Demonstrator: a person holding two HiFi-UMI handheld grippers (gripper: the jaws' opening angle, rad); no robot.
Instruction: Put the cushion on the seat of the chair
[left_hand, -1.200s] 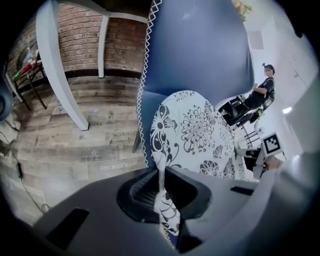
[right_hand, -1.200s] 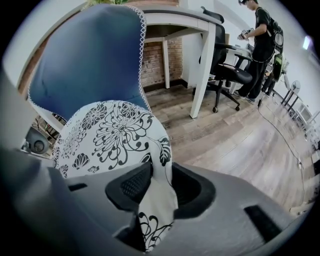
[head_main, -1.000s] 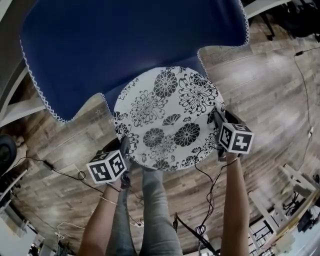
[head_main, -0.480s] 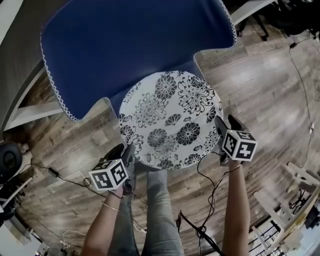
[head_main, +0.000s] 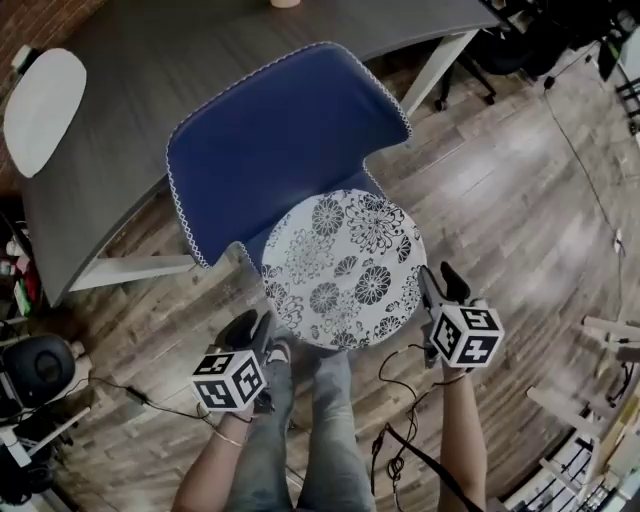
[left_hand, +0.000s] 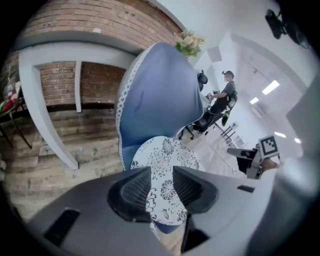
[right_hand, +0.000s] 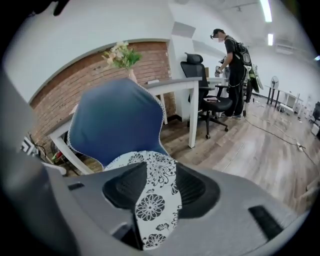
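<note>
Both grippers have lifted off the cushion since a second ago, when their jaws sat at its rim, and more of the chair now shows.

From the head view, the round flower-print cushion (head_main: 345, 268) lies flat on the seat of the blue chair (head_main: 280, 140), ahead of and between the two tools. The left hand-held gripper (head_main: 252, 330) hangs near the cushion's edge, apart from it. The right hand-held gripper (head_main: 442, 285) is just beside the opposite edge. Beyond the chair's back stands a grey table (head_main: 150, 60).

In the left gripper view, the left hand-held gripper (left_hand: 161, 189) has just been closing a little, yet its pads (left_hand: 134, 192) stand well apart with nothing between them. The cushion (left_hand: 165, 152) shows through the gap, lower down and beyond the tips, with the chair back (left_hand: 155, 95) rising behind it.

In the right gripper view, the right hand-held gripper (right_hand: 160, 187) has likewise eased inward but is still wide and empty. The cushion (right_hand: 150, 210) lies below and past its jaws, on the seat, with the chair back (right_hand: 115, 120) behind.
</note>
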